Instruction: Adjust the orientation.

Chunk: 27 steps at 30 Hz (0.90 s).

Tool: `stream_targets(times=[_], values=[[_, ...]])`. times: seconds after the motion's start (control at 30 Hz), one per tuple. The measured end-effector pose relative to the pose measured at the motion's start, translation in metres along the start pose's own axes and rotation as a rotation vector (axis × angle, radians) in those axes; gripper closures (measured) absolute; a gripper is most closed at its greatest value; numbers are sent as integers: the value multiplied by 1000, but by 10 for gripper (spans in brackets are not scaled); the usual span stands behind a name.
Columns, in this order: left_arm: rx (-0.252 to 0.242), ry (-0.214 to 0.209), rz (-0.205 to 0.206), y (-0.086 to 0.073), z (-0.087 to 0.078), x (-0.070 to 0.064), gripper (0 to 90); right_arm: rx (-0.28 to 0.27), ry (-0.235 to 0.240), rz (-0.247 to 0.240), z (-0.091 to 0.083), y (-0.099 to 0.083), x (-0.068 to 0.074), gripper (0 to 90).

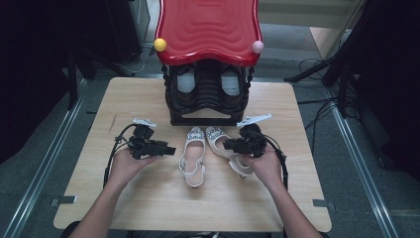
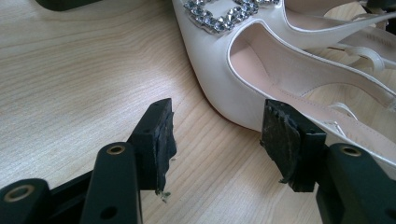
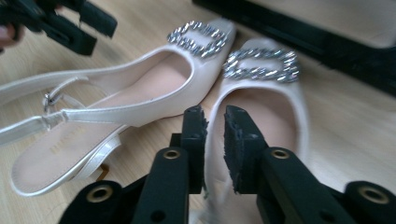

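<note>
White shoes lie on the table (image 1: 148, 198): we pinch the right shoe's (image 1: 221, 140) side wall in our nearly closed right gripper (image 1: 227, 145); our left gripper (image 1: 172, 150), wide open and empty, sits at the left shoe's (image 1: 193, 156) nine o'clock.

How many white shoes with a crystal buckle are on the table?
2: the left shoe lies on the table before the rack; the right shoe beside it is clamped by the right gripper.

We see the table (image 1: 148, 198) evenly lit from above under dim, dark surroundings; soft shadows, glare on the red seat (image 1: 208, 25), and close jaws blur slightly.
</note>
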<state>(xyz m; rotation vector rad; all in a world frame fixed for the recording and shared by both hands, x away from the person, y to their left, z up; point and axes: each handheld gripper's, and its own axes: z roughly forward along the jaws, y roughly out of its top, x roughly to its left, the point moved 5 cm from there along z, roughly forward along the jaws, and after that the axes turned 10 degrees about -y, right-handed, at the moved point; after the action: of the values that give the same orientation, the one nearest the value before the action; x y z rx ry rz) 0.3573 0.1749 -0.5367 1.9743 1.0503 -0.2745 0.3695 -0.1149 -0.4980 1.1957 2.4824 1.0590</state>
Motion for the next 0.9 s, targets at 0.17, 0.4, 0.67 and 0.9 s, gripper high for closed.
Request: stream_targets(times=[0.17, 0.4, 0.67, 0.9], values=[[-5, 5, 19, 0, 2, -2, 528, -23, -32, 29, -13, -3, -23, 900], [-14, -15, 32, 1, 8, -6, 794, 23, -105, 64, 0, -18, -56, 900], [16, -34, 26, -1, 20, -4, 867, 76, -69, 47, 23, -31, -59, 900], [37, -20, 33, -3, 28, -6, 844, 83, -53, 67, 24, -33, -56, 900]])
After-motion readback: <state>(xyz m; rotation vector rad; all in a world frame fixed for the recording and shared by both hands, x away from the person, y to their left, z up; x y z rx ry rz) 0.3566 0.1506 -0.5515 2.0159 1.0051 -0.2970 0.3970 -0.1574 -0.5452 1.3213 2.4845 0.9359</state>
